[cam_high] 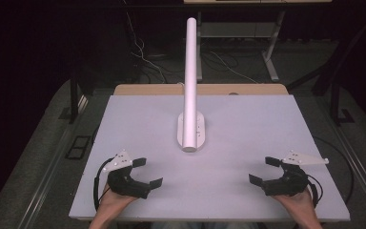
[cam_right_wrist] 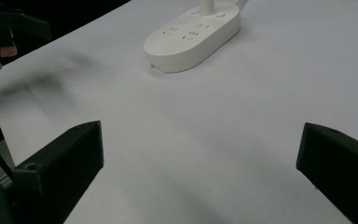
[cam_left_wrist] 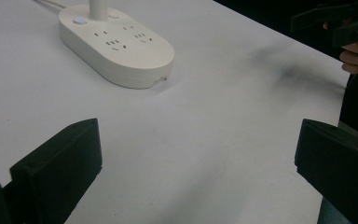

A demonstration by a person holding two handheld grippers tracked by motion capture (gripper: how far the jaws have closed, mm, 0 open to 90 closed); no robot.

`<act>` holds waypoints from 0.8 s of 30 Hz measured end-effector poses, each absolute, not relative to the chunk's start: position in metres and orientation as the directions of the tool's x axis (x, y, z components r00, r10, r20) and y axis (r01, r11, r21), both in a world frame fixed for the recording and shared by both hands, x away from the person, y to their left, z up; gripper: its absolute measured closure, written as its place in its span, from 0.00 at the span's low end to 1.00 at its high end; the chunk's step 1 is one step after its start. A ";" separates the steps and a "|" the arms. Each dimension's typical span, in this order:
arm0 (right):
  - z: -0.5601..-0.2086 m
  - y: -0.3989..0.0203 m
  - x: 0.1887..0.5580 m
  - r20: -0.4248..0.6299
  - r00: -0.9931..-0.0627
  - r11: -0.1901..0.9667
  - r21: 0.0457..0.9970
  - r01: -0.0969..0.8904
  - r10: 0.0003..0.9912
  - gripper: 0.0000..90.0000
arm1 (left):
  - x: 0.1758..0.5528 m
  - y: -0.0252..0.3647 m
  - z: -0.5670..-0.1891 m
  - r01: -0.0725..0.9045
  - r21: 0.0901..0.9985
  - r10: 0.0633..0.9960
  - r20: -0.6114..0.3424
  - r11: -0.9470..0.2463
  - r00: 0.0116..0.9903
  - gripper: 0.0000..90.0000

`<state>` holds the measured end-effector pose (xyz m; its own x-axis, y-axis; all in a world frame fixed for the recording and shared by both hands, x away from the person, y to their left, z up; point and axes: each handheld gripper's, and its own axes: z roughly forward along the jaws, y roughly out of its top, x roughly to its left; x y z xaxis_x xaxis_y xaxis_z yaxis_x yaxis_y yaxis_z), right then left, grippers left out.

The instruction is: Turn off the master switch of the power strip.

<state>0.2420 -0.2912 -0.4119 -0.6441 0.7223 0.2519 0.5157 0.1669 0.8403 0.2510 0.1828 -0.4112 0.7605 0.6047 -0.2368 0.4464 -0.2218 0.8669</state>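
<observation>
A white oval power strip [cam_high: 200,129] lies in the middle of the white table [cam_high: 252,124], with a tall white tube [cam_high: 190,71] standing on it. In the left gripper view the power strip [cam_left_wrist: 121,46] shows sockets and a small button. My left gripper [cam_high: 148,172] rests open near the front left, nothing between its jaws [cam_left_wrist: 198,144]. My right gripper [cam_high: 263,170] rests open near the front right, also with nothing in it [cam_right_wrist: 200,144]. Both point inward toward the strip [cam_right_wrist: 191,35], well short of it.
A wooden desk edge [cam_high: 248,89] runs behind the white board. Cables [cam_high: 143,57] and a metal table leg [cam_high: 271,52] lie on the dark floor beyond. Faint dark smudges [cam_left_wrist: 284,70] mark the surface near the right hand [cam_left_wrist: 356,56].
</observation>
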 end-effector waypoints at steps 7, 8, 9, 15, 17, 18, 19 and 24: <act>-0.412 -0.292 0.242 0.246 -0.643 0.171 0.841 0.514 0.725 0.00 | 0.255 0.184 -0.405 0.446 0.862 0.602 -0.229 -0.239 0.765 0.00; -0.412 -0.292 0.242 0.246 -0.643 0.171 0.841 0.514 0.725 0.00 | 0.255 0.185 -0.404 0.444 0.863 0.603 -0.225 -0.241 0.765 0.00; -0.412 -0.292 0.241 0.249 -0.640 0.168 0.839 0.518 0.727 0.00 | 0.255 0.185 -0.403 0.441 0.865 0.608 -0.221 -0.239 0.762 0.00; -0.412 -0.293 0.241 0.248 -0.641 0.168 0.840 0.516 0.726 0.00 | 0.258 0.189 -0.395 0.440 0.864 0.612 -0.214 -0.245 0.762 0.01; -0.412 -0.293 0.240 0.250 -0.640 0.168 0.839 0.518 0.727 0.00 | 0.261 0.191 -0.393 0.440 0.862 0.610 -0.211 -0.252 0.763 0.01; -0.412 -0.293 0.240 0.246 -0.642 0.170 0.841 0.514 0.726 0.00 | 0.262 0.191 -0.392 0.440 0.862 0.610 -0.213 -0.250 0.763 0.01; -0.412 -0.293 0.240 0.246 -0.642 0.170 0.841 0.514 0.726 0.00 | 0.263 0.191 -0.391 0.440 0.863 0.612 -0.212 -0.248 0.762 0.01; -0.412 -0.293 0.240 0.246 -0.640 0.170 0.840 0.516 0.728 0.00 | 0.270 0.191 -0.386 0.438 0.861 0.610 -0.207 -0.257 0.765 0.01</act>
